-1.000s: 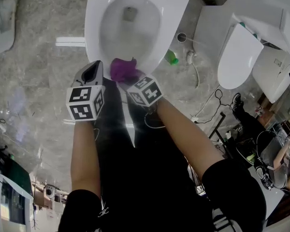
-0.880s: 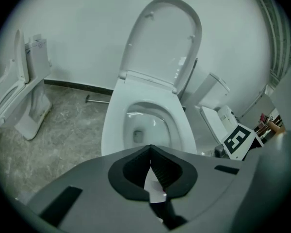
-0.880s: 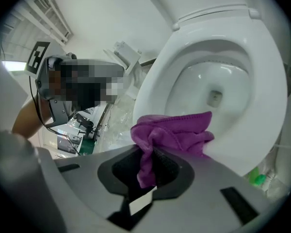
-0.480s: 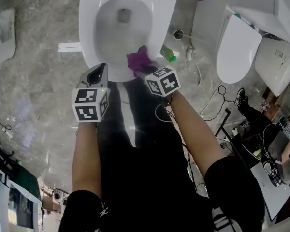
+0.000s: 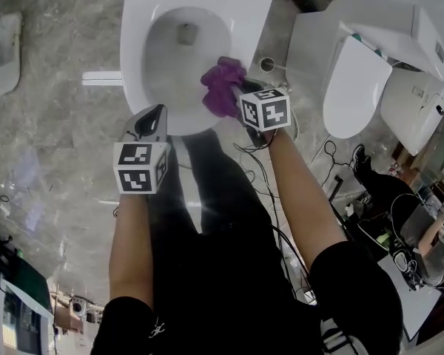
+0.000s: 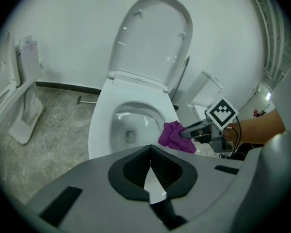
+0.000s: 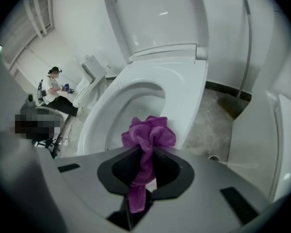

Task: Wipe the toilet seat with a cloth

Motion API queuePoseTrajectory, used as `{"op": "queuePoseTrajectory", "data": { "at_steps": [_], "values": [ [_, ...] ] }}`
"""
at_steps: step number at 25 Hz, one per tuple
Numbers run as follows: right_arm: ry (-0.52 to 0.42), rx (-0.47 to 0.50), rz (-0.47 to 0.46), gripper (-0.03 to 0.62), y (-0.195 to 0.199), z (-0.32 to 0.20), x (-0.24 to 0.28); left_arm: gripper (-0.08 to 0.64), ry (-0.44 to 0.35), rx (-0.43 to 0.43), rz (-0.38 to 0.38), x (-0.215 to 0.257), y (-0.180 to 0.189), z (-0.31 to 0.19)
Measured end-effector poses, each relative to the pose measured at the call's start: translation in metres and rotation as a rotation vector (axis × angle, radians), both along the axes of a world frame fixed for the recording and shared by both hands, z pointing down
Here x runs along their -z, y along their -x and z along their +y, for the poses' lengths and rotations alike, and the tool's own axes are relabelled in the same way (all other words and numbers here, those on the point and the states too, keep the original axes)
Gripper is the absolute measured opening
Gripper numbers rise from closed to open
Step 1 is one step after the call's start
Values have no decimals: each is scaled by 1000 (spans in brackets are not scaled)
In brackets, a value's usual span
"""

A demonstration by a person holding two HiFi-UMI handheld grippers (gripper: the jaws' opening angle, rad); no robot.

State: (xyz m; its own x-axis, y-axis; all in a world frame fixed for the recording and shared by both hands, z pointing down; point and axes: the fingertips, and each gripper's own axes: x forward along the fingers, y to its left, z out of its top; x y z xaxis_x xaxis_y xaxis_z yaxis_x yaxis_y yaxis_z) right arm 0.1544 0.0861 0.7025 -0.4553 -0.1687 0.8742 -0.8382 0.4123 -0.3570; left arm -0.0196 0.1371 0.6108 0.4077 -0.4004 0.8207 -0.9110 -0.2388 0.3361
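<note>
At the right rim of the toilet seat [image 5: 133, 43], the right gripper [image 5: 244, 98] clamps the purple cloth [image 5: 222, 87]; the left gripper [image 5: 152, 115], closed and empty, hangs over the front-left edge.

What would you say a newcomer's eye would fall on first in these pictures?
The purple cloth stands out most, bunched on the right side of the white toilet seat and clamped in the right tool. The left tool, shut and empty, hangs by the seat's near left rim, and the lid stands raised behind the bowl.
</note>
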Motion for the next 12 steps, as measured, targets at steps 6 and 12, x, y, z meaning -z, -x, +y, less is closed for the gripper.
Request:
{"op": "queuePoseTrajectory", "data": {
  "at_steps": [6,12],
  "values": [
    [-129,-81,124,64,-20,-69,0,6,6,5,0,-4,2,-3],
    [-199,-139,185,66,-32,-113,3,6,-2,26,3,-2,13,-12]
  ]
}}
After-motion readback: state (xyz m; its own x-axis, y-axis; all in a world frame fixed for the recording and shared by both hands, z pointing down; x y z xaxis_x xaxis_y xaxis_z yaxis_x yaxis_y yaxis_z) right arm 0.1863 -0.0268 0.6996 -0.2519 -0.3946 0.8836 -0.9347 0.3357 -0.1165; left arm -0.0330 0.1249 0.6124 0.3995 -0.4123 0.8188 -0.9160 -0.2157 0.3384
